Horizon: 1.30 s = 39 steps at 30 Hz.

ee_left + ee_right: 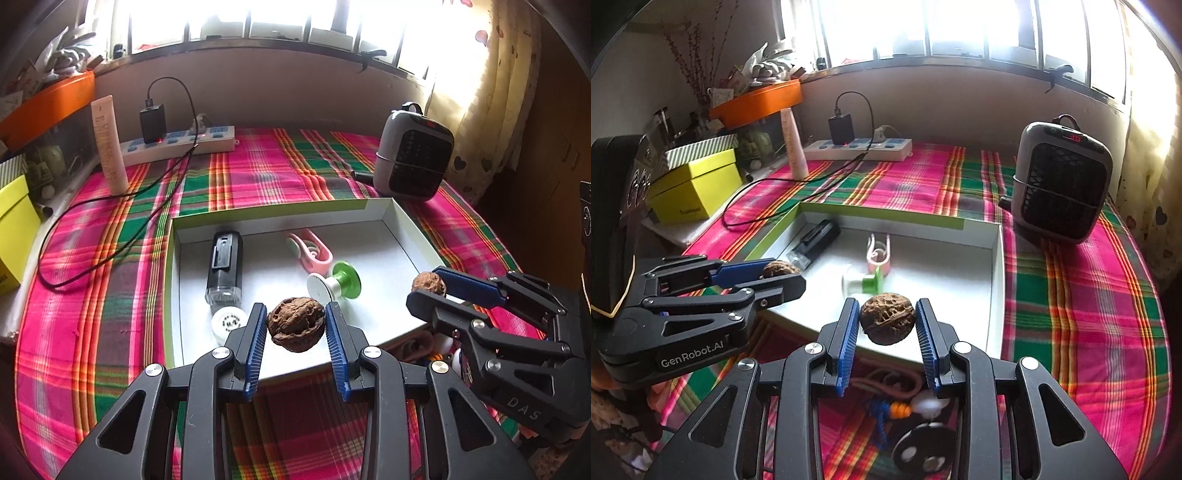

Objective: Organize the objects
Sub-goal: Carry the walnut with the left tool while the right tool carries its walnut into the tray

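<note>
walnuts clamped in both grippers, left gripper (296, 320) and right gripper (887, 318), above white tray (369, 206)

An open box (413, 236) lies on the table cloth (110, 295), holding a clip device (225, 266) at left, a round cap (229, 321) before it, and a spool (334, 284) to the right. Behind the box, a power strip (177, 144) lies left and a heater (413, 151) stands right.

"GenRobot.AI" printed on the left gripper (783, 282); "DAS" stamped on the right gripper (430, 286).
</note>
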{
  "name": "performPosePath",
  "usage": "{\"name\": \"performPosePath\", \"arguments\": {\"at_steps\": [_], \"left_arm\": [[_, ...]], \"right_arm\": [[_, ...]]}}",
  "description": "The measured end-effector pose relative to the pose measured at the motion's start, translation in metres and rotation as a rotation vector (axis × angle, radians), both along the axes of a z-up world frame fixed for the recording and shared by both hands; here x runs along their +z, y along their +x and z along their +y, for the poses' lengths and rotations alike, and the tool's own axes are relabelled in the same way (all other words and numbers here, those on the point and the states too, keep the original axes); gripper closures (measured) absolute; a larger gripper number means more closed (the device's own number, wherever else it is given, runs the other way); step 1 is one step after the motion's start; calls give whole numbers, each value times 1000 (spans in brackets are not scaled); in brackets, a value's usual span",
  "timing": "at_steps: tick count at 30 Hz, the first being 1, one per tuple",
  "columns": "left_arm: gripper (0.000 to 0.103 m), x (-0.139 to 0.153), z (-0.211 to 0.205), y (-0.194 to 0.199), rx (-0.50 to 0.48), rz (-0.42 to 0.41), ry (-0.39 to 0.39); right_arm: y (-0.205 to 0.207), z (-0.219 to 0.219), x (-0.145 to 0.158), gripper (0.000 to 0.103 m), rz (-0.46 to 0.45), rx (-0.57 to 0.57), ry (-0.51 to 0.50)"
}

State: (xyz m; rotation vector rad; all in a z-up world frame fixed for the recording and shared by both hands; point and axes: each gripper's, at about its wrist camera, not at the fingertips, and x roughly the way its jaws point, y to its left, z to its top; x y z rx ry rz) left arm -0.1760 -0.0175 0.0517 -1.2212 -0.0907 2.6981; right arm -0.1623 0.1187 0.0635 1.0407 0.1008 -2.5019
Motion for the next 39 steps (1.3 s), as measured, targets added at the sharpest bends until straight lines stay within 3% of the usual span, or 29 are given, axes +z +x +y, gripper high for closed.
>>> {"name": "performPosePath", "arguments": {"at_steps": [39], "left_arm": [[73,-20,-3,-73,9,-49,-4]], "right_arm": [[-92,-16,-24,70,-94,-20,72]]}}
